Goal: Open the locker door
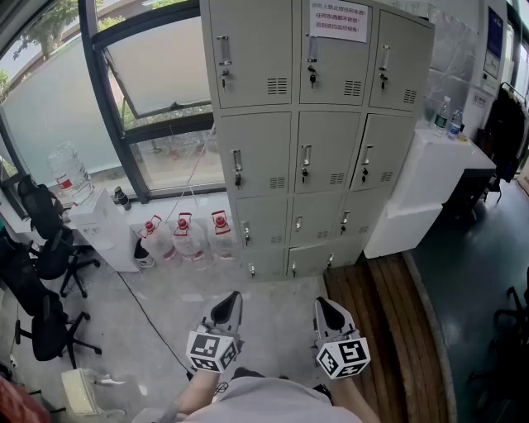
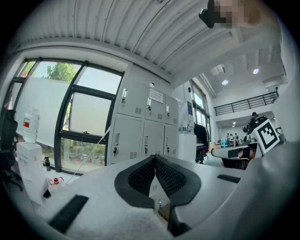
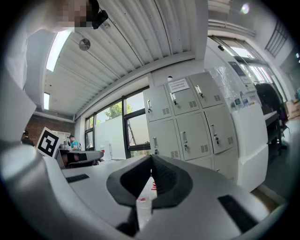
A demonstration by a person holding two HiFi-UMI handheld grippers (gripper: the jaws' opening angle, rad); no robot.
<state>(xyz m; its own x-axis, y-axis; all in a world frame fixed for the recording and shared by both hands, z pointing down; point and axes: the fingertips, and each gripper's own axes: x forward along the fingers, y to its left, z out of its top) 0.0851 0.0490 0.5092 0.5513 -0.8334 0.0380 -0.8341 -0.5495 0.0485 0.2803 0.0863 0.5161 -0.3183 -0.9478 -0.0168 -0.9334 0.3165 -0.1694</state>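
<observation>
Left gripper: jaws pinched together, nothing between them, held low and level, well short of the locker.
Right gripper: same deal, closed on nothing, aimed level at the locker bank.
Progress: basically zero. Every one of the doors in view sits flush and closed, no handle touched.
Left to do: walk up, pick a door, grab or hook its handle, swing it open. Which door is meant, can't tell.
Locker look: grey metal bank, three columns, just right of the big window, straight ahead across the floor.
Handles: slim vertical pulls, keys dangling from some.
Notice: white sheet with red print on the top middle door.
</observation>
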